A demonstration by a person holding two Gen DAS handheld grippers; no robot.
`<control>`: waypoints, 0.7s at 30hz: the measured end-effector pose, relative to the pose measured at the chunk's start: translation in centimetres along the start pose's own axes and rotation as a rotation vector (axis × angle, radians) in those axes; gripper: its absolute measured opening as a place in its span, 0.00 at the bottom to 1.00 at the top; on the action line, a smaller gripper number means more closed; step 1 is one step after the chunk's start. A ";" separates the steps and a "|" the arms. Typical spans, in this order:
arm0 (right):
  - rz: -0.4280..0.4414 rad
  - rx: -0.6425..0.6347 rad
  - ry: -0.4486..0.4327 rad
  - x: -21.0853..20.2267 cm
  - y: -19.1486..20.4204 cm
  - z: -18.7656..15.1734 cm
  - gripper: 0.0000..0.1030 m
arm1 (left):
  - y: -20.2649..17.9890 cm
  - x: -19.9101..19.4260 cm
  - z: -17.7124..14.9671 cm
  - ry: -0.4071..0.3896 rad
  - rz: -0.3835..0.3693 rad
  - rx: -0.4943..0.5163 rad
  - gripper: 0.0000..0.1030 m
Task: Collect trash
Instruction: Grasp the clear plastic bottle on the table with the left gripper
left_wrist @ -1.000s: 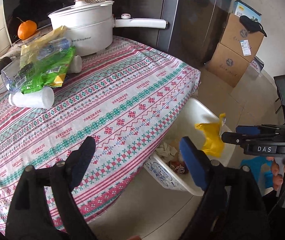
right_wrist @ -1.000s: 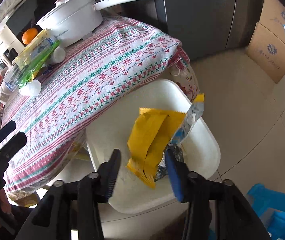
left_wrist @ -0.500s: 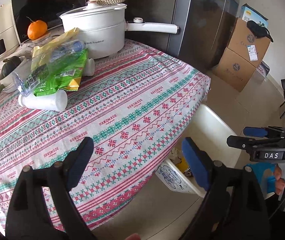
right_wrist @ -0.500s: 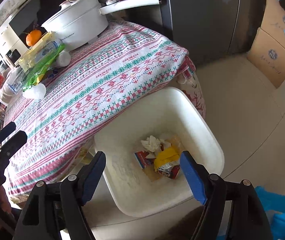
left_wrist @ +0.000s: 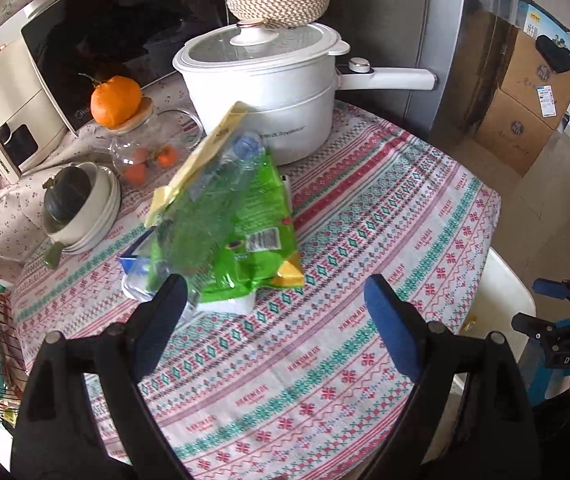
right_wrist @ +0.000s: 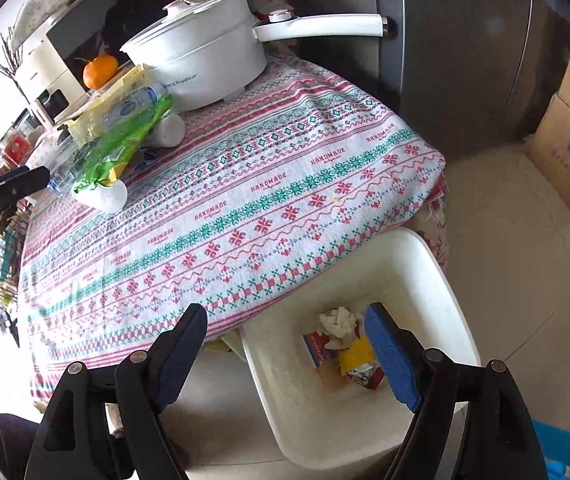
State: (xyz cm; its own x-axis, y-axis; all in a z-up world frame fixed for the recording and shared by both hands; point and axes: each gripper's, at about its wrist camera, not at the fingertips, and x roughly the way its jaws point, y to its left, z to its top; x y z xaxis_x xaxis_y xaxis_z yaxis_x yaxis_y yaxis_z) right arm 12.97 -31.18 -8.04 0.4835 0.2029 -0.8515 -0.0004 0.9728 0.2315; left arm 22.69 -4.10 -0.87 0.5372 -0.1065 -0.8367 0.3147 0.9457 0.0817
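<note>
A trash pile lies on the patterned tablecloth [left_wrist: 365, 220]: a green snack bag [left_wrist: 237, 220], a clear plastic bottle [left_wrist: 221, 168], a yellow wrapper [left_wrist: 205, 148] and a white cup [left_wrist: 229, 304] under them. My left gripper [left_wrist: 273, 284] hangs open just in front of this pile, holding nothing. My right gripper [right_wrist: 285, 312] is over the near rim of the white bin [right_wrist: 425, 272] on the floor beside the table. Its jaws are opening with nothing between them. A crumpled tissue [right_wrist: 337, 320] and a yellow wrapper [right_wrist: 357, 356] lie in the bin.
A white lidded pot [left_wrist: 261, 92] with a long handle stands behind the pile. An orange [left_wrist: 115, 100] sits on a glass jar, with stacked bowls [left_wrist: 81, 208] to the left. Cardboard boxes [left_wrist: 525, 120] stand by the far wall, and a blue stool [right_wrist: 565, 452] is near the bin.
The right gripper let go of the yellow wrapper, which now lies in the bin, and its jaws spread. The left gripper moved from the table edge toward the trash pile.
</note>
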 end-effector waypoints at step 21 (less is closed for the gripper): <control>0.000 0.019 0.044 2.4 -0.2 2.8 0.81 | 2.2 12.0 4.1 0.331 0.164 0.090 0.67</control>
State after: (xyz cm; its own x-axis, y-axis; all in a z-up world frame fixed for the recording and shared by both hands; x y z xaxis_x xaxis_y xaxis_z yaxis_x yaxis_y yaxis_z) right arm 16.59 -31.23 -8.76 0.4443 0.2085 -0.8713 0.0164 0.9705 0.2405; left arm 33.09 -4.55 -8.51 0.3089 0.1634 -0.9369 0.3207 0.9095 0.2644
